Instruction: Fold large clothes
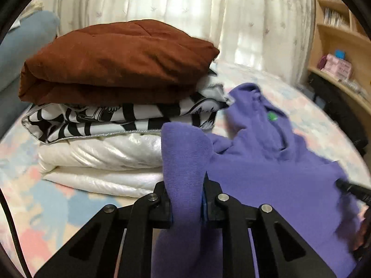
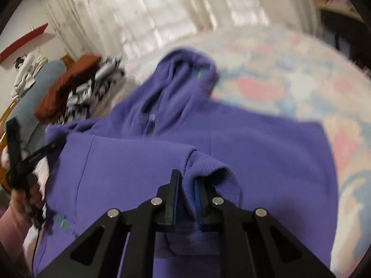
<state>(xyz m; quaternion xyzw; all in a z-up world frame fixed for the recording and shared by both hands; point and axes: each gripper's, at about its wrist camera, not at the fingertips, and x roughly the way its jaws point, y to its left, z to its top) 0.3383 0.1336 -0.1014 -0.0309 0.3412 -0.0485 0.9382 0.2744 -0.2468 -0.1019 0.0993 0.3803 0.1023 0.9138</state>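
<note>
One pastel patterned bedspread point(image 1: 34, 208) lies before white curtains point(image 1: 185, 11).

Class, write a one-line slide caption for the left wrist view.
Left gripper shut on a purple hoodie cuff, beside a stack of folded bedding on the bed.

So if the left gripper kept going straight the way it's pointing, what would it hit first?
Probably the stack of folded bedding, its white bottom layers, just past the purple hoodie fabric the left gripper is clamped on. Depth is hard to judge.
</note>
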